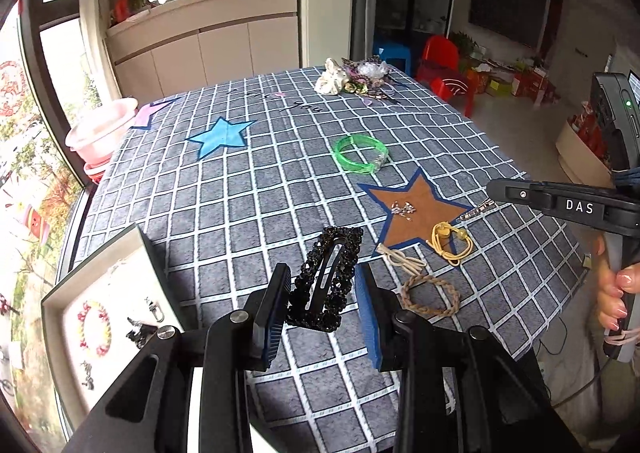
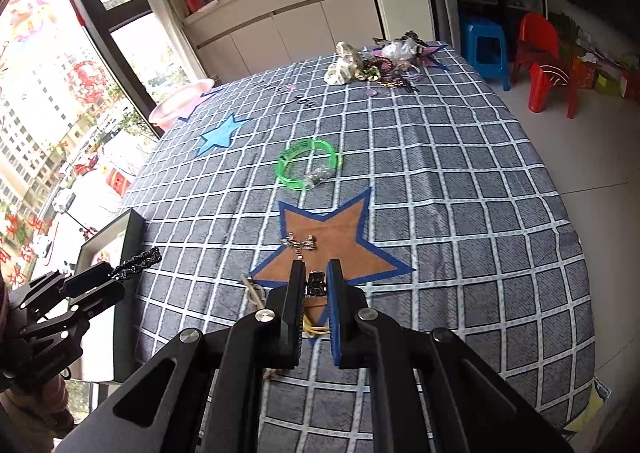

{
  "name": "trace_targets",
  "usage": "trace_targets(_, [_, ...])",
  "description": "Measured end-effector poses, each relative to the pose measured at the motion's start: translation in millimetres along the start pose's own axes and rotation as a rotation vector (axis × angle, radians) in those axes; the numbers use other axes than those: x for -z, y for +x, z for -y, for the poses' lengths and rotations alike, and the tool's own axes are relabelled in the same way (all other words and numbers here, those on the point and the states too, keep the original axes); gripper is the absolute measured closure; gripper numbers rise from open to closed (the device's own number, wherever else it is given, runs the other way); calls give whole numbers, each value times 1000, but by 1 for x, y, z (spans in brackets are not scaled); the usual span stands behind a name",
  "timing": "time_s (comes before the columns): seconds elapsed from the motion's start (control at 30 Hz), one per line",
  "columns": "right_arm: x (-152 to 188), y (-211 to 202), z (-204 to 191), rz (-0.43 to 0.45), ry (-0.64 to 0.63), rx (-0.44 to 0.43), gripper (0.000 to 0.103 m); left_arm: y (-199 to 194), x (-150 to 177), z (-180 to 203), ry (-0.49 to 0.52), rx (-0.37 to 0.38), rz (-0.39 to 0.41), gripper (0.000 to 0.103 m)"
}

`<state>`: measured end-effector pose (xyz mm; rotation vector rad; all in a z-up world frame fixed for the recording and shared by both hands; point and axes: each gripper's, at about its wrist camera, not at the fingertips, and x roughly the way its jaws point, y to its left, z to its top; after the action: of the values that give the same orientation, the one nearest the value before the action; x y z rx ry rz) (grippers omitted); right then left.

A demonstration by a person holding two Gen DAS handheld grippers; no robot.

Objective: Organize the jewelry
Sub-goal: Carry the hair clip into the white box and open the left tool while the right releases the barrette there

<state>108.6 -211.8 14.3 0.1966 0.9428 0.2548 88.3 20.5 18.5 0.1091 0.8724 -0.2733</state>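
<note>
A black beaded snap hair clip point(image 1: 325, 280) is held between the pads of the left gripper point(image 1: 323, 295), jaws part-open to the clip's width, above the grid tablecloth point(image 1: 240, 213) & just right of the white jewelry tray point(image 1: 52, 295) at the near-left edge. The right gripper point(image 2: 316, 285) is seen nearly shut on a small dark, shiny item point(image 2: 316, 283), type unclear, over the brown star patch point(image 2: 332, 233). A green bangle point(image 1: 361, 153) is seen mid-table, w/ hair ties point(image 1: 450, 243) near the star & a heap of accessories point(image 1: 356, 77) at the far edge.

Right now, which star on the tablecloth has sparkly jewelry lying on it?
The brown star: a small sparkly piece lies on it, while the blue star is bare.
</note>
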Motion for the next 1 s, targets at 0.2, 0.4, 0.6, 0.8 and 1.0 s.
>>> trace_targets(0.2, [3,5,-63,-17,-88,-94,92,-21,28,-37,-73,-68,10,62])
trace_targets(0.4, [6,22,-138,-51,-190,-193,92,-39,55,-77,-157,-130,21,62])
trace_targets(0.6, [16,41,-210,-89,-291,-265,92,-51,82,-114,-236,-182,27,62])
trace_targets(0.8, [28,61,-264,-135,-356,-315,92,-54,100,-143,-284,-231,28,62])
trace_targets(1.0, [43,86,-295,-182,-393,-336,92,-44,113,-160,-300,-258,17,62])
